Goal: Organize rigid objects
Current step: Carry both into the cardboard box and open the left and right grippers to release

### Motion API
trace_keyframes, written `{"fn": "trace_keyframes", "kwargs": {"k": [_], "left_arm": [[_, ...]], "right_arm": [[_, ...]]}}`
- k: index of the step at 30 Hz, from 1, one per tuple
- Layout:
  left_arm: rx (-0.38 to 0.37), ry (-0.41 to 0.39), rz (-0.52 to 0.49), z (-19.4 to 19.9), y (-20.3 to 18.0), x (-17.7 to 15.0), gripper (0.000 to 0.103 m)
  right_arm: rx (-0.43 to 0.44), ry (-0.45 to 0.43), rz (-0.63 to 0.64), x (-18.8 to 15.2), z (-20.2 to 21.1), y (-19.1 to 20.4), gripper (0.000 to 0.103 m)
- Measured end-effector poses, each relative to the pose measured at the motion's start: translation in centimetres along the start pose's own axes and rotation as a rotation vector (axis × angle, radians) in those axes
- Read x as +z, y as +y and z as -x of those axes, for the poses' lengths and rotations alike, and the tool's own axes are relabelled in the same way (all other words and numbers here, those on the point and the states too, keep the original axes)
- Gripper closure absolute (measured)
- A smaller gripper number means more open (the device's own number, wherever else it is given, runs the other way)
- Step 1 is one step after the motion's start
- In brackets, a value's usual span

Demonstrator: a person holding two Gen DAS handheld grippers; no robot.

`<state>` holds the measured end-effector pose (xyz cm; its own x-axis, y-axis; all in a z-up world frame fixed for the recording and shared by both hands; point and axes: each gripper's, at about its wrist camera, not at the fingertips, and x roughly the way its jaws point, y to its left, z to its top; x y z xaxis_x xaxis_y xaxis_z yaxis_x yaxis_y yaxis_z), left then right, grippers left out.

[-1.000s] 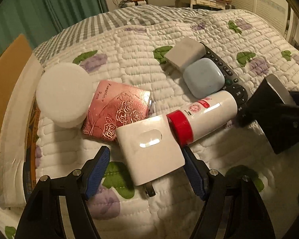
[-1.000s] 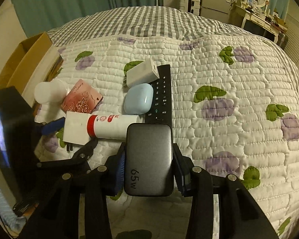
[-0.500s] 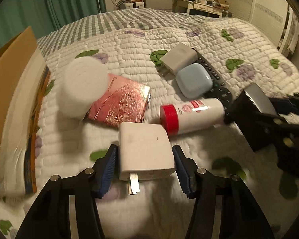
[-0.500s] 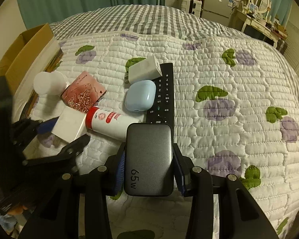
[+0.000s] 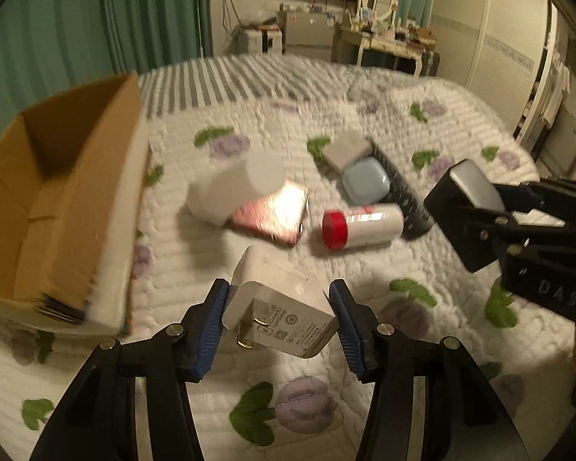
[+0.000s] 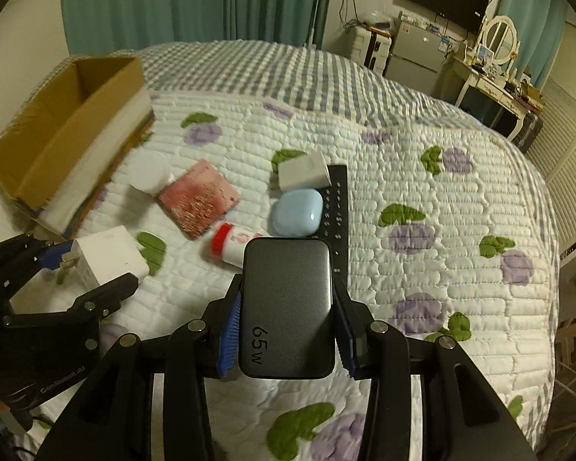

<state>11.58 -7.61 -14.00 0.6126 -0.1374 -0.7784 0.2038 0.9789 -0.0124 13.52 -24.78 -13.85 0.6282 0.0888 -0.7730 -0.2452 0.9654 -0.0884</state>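
Note:
My left gripper (image 5: 278,287) holds a white plug-in charger (image 5: 288,315) above the quilt, prongs toward the camera; its jaws are closing, with the blue pads on the charger's sides. The right wrist view shows the same charger (image 6: 107,257) at the lower left. My right gripper (image 6: 288,288) is shut on a dark grey charger marked 65 W (image 6: 286,307), also off the bed and seen as the grey charger (image 5: 464,207) at the right of the left wrist view. An open cardboard box (image 5: 57,192) stands at the left.
On the quilted bed (image 6: 403,153) lie a white jar (image 5: 234,188), a pink case (image 5: 276,215), a red-capped bottle (image 5: 361,224), a light blue case (image 5: 364,182), a white adapter (image 5: 347,150) and a black remote (image 6: 336,207). Furniture stands beyond the bed.
My left gripper closed on the white charger and lifted it off the quilt, drawing back toward the box. The right gripper rose and pulled back with the grey charger.

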Motion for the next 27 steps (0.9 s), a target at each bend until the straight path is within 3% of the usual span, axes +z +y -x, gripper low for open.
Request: {"fn": "trace_keyframes", "kwargs": {"k": [9, 14, 21, 27], "left_arm": [[0.027, -0.190, 0.028, 7.2, 3.2, 5.0, 0.049], [0.111, -0.285, 0.072, 11.0, 7.7, 7.7, 0.049], [0.231, -0.299, 0.116, 12.2, 14.5, 8.1, 0.049], [0.240, -0.232, 0.130, 8.4, 18.5, 6.7, 0.049]], "right_arm": [[-0.006, -0.138, 0.058, 5.1, 6.0, 3.2, 0.062], [0.041, -0.231, 0.112, 9.6, 8.8, 6.9, 0.062], [0.120, -0.309, 0.203, 15.5, 8.3, 14.4, 0.062], [0.164, -0.264, 0.229, 18.2, 3.1, 19.0, 0.062]]}}
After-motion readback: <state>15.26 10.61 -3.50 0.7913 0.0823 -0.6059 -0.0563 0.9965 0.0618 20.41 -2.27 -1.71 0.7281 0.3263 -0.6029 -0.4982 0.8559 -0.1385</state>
